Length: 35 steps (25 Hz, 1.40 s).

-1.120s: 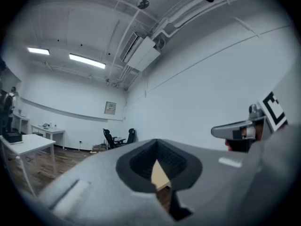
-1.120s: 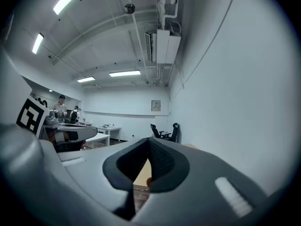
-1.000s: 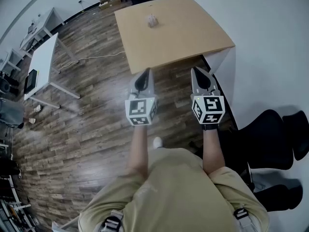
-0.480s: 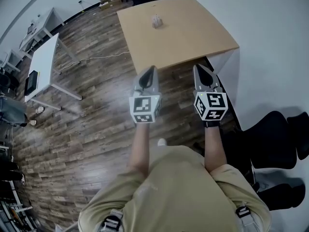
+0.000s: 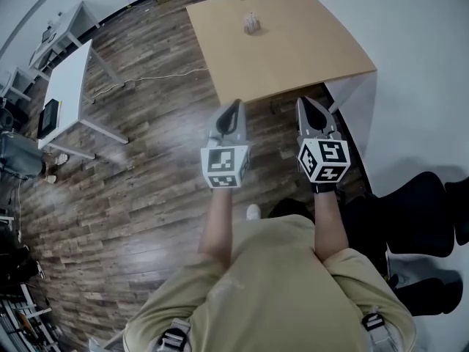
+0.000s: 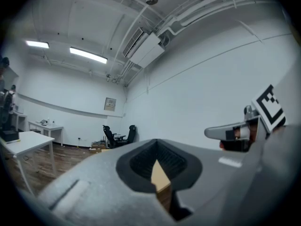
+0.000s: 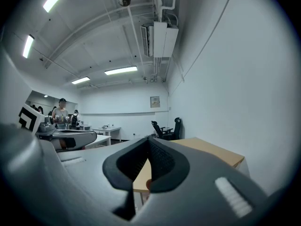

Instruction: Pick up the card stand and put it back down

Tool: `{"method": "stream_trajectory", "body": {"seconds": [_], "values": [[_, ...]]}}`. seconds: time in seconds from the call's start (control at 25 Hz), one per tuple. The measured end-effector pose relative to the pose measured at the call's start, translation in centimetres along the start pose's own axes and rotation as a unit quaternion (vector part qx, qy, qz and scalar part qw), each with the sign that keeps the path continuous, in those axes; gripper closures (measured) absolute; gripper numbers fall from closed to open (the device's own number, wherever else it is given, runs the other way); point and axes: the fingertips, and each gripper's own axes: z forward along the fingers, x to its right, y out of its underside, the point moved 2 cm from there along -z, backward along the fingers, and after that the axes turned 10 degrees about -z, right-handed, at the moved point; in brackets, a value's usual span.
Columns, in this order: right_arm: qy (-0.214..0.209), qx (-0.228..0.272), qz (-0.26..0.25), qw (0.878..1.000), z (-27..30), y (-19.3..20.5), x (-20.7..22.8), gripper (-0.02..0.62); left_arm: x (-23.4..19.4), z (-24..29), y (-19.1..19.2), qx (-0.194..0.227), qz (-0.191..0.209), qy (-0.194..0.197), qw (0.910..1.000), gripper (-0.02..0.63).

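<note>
- A person in a khaki shirt [image 5: 271, 292] stands on a dark wood-plank floor [image 5: 132, 196], facing a tan wooden table [image 5: 308, 50] set against a white wall, with both arms stretched forward.
- The left gripper [image 5: 234, 104], grey with a black-and-white marker cube [image 5: 225, 168] at its back, has its jaws clenched together with nothing between them. Only a sliver of the tan tabletop shows through the notch behind the tips.
- The right gripper [image 5: 303, 101], carrying its own marker cube [image 5: 323, 160], is likewise closed tight and empty.
- Both grippers point level and side by side towards the table. Their tips are near its front edge and they are apart from each other.
- The small pale card stand [image 5: 251, 23] sits upright on the far part of the tabletop, towards its left side, well apart from both grippers and touched by neither.
- A white desk [image 5: 66, 86] stands to the left across the floor, and a black office chair [image 5: 418, 211] sits at the person's right, beside the wall.
- At the far end of the room, the right gripper view shows more white desks, two black chairs and people standing.
</note>
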Motion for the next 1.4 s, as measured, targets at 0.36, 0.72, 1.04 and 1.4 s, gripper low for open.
{"method": "stream_trajectory", "body": {"seconds": [0.36, 0.72, 1.04, 1.4], "values": [[0.001, -0.004, 0.021, 1.0, 4.3, 1.4, 3.9, 0.589, -0.8, 4.8, 1.2, -0.011, -0.005, 0.0, 0.9999, 0.604], [0.007, 0.019, 0.021, 1.0, 12.2, 1.4, 16.6, 0.591, -0.4, 16.0, 0.9, 0.01, 0.0, -0.031, 0.9995, 0.604], [-0.022, 0.04, 0.022, 0.999, 16.3, 0.2, 26.4, 0.589, 6.7, 27.6, 1.2, 0.004, 0.018, -0.026, 0.9995, 0.604], [-0.057, 0.001, 0.063, 0.996, 20.0, 6.2, 31.8, 0.589, 10.2, 35.4, 5.5, -0.047, 0.011, -0.039, 0.9981, 0.604]]}}
